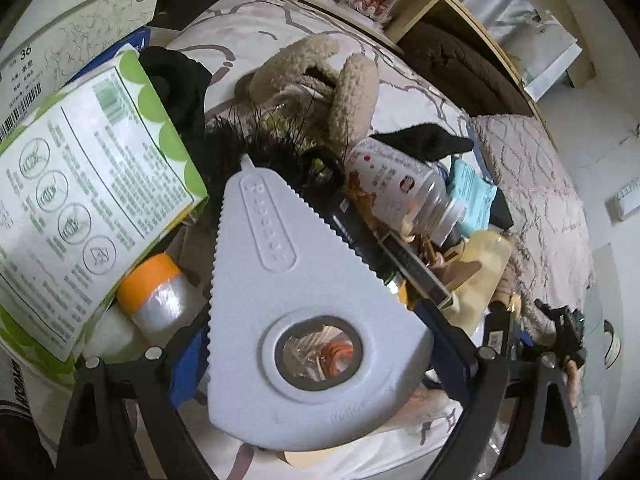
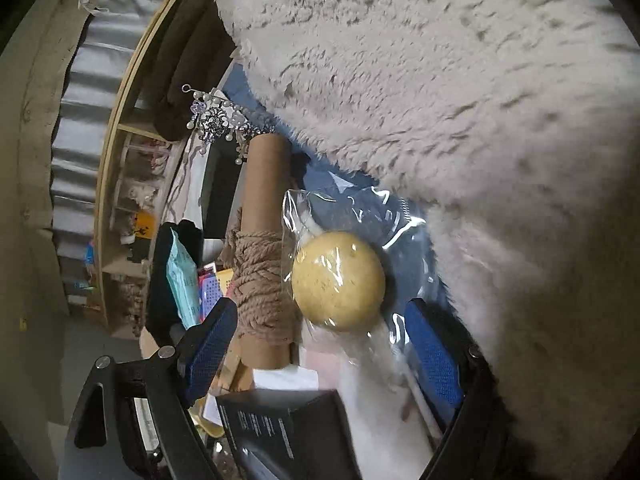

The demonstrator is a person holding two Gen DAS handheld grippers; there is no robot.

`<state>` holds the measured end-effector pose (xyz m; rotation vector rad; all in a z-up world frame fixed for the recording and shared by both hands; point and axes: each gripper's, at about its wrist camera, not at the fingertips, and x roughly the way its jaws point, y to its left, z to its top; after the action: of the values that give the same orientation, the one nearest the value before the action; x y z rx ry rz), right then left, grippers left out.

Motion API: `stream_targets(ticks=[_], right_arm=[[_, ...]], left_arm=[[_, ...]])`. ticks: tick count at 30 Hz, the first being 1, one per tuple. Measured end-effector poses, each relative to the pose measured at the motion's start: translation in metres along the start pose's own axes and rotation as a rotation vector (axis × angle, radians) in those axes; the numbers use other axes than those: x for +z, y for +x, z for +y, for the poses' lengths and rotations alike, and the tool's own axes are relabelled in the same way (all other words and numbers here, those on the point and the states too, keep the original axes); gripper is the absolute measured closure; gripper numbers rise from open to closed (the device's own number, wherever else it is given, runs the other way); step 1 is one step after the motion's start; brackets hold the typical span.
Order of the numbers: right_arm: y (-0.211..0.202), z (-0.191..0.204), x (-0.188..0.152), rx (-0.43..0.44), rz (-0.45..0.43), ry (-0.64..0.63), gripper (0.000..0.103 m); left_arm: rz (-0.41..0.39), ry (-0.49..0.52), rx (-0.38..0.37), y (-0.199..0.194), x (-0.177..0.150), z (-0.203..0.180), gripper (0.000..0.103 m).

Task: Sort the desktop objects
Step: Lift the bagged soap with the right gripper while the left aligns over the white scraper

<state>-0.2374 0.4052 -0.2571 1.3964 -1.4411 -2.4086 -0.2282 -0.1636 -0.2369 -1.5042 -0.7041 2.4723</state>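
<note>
In the left wrist view my left gripper (image 1: 316, 364) is shut on a flat grey triangular plastic tool (image 1: 304, 300) with toothed edges and a round hole; it hides most of both blue pads. Beyond it lies a heap: a clear bottle (image 1: 404, 192), a black feathery thing (image 1: 256, 152) and a beige plush toy (image 1: 332, 84). In the right wrist view my right gripper (image 2: 320, 352) is open, its blue pads (image 2: 212, 344) on either side of a yellow ball in a clear bag (image 2: 338, 280) and a rope-wound cardboard tube (image 2: 262, 256).
A green-and-white tissue box (image 1: 84, 184) and an orange-capped roll (image 1: 156, 292) lie left of the tool. A teal packet (image 1: 472, 196) lies right of the bottle. A big fluffy white cushion (image 2: 460, 120) fills the right wrist view; a black box (image 2: 288, 432) sits below, a beaded ornament (image 2: 218, 120) above the tube.
</note>
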Motion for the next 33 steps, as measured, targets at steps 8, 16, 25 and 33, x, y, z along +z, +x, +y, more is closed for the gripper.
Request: stream_targets(ticks=[8, 16, 25, 33], right_arm=[[0.0, -0.007, -0.018, -0.136, 0.015, 0.019, 0.017], [-0.003, -0.02, -0.007, 0.052, -0.026, 0.104, 0.02], [0.025, -0.028, 0.005, 0.105, 0.016, 0.125, 0.045], [0.035, -0.026, 0.013, 0.131, 0.008, 0.076, 0.056]], left_arm=[[-0.034, 0.015, 0.002, -0.002, -0.009, 0.002, 0.009], [-0.086, 0.018, -0.012, -0.003, -0.017, 0.003, 0.009], [-0.129, 0.045, -0.017, -0.001, -0.025, 0.0, 0.009], [-0.149, 0.13, 0.043, 0.005, -0.032, -0.013, 0.008]])
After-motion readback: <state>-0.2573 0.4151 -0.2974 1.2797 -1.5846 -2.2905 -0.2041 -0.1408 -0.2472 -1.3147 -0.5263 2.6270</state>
